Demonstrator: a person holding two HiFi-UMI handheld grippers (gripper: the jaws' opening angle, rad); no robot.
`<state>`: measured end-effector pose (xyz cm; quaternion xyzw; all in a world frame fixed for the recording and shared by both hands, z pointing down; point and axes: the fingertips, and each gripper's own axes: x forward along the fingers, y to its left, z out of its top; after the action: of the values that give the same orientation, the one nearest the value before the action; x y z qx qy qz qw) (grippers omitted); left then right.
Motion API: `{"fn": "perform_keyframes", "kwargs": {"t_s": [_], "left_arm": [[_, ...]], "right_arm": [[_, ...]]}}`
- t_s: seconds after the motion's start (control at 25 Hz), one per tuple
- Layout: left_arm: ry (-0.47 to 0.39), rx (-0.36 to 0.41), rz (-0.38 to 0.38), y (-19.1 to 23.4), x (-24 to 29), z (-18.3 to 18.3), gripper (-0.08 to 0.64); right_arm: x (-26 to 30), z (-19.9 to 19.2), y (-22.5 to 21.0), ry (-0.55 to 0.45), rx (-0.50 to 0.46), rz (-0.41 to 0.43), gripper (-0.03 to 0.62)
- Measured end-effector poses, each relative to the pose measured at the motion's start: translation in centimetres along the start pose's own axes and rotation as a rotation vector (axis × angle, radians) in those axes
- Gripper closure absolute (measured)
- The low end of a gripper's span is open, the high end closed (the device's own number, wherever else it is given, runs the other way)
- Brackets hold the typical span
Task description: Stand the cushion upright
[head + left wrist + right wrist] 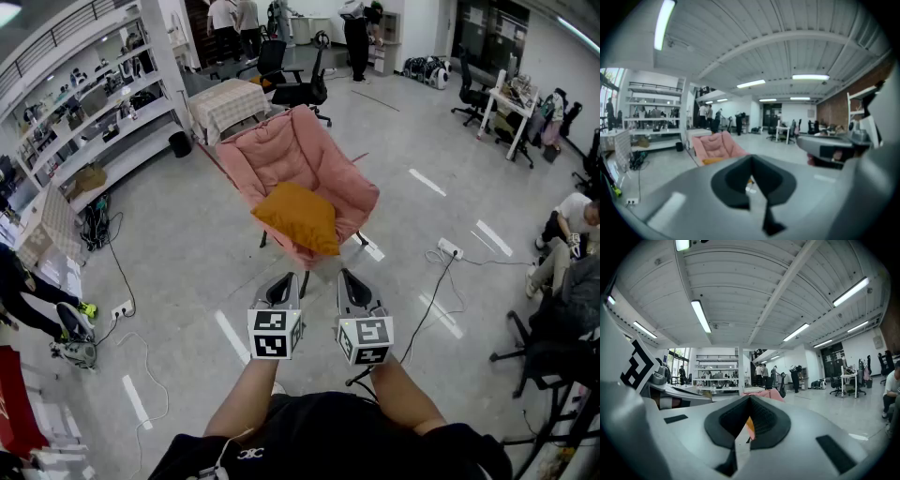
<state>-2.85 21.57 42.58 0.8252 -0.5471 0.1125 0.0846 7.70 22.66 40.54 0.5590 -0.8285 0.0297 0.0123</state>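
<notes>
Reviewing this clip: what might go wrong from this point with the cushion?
The orange cushion lies at the front edge of the pink chair; a nudge may tip it off. Both the left tool and right tool are shut, so they must open first. A floor cable lies near the approach.

Lab: equipment shelves (98,108), office chairs (302,86)

The cushion (298,217) is laid on the seat of the chair (286,145), mid-scene. The left gripper (284,281) and right gripper (350,279) are held side by side, near, before the chair. A table (228,103) is set behind the chair, and shelves (89,108) are ranged at far left.
</notes>
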Motion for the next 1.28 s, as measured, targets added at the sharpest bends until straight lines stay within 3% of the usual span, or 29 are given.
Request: {"fn": "perform_keyframes", "kwargs": {"t_s": [0.36, 0.96, 1.28], "left_arm": [[0.025, 0.013, 0.014, -1.2, -0.8, -1.0, 0.565], [0.029, -0.008, -0.006, -3.5, 0.7, -1.0, 0.565], [0.038, -0.024, -0.009, -2.7, 2.2, -1.0, 0.565]], "right_arm": [[-1.0, -0.8, -0.4, 0.0, 0.065, 0.016, 0.594], [-1.3, -2.1, -2.3, 0.049, 0.064, 0.032, 0.594], [0.2, -2.1, -3.2, 0.06, 0.086, 0.027, 0.594]]}}
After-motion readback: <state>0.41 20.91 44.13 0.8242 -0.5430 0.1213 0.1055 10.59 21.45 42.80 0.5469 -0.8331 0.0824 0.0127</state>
